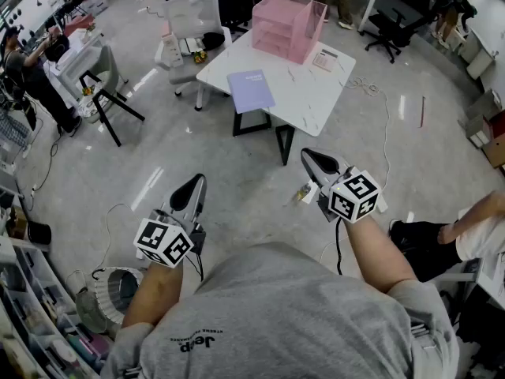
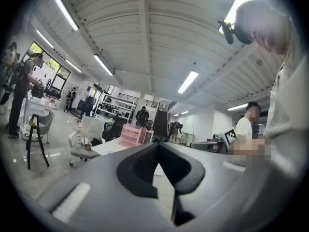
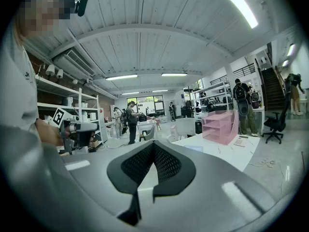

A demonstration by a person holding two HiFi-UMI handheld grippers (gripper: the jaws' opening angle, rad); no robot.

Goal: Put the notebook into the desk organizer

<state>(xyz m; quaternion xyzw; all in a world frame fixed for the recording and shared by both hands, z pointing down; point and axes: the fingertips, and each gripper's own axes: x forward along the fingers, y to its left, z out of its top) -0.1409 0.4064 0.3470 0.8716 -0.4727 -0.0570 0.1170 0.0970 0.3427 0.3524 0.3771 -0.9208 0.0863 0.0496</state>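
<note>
Notebook (image 1: 251, 90) is lying flat and closed on the white table (image 1: 308, 101), lavender cover up, near the table's left edge. The pink desk organizer (image 1: 288, 26) is standing farther back on the same table, well apart from the notebook, its stacked shelves showing through the translucent walls; whether anything is sitting on those shelves I cannot tell from here. A small pale pad-like item (image 1: 324, 59) is resting just beside the organizer's right side. A white chair (image 1: 193, 22) is sitting at the table's far left.

Now the tongs: the person is holding both of them out over the bare floor, well short of the table. The left gripper (image 1: 197, 182) is clenched, jaws meeting tip to tip with only the pads touching each other. The right gripper (image 1: 309, 157) is clamped just the same, pad against pad, pointing toward the table. Neither is touching the notebook.
</note>
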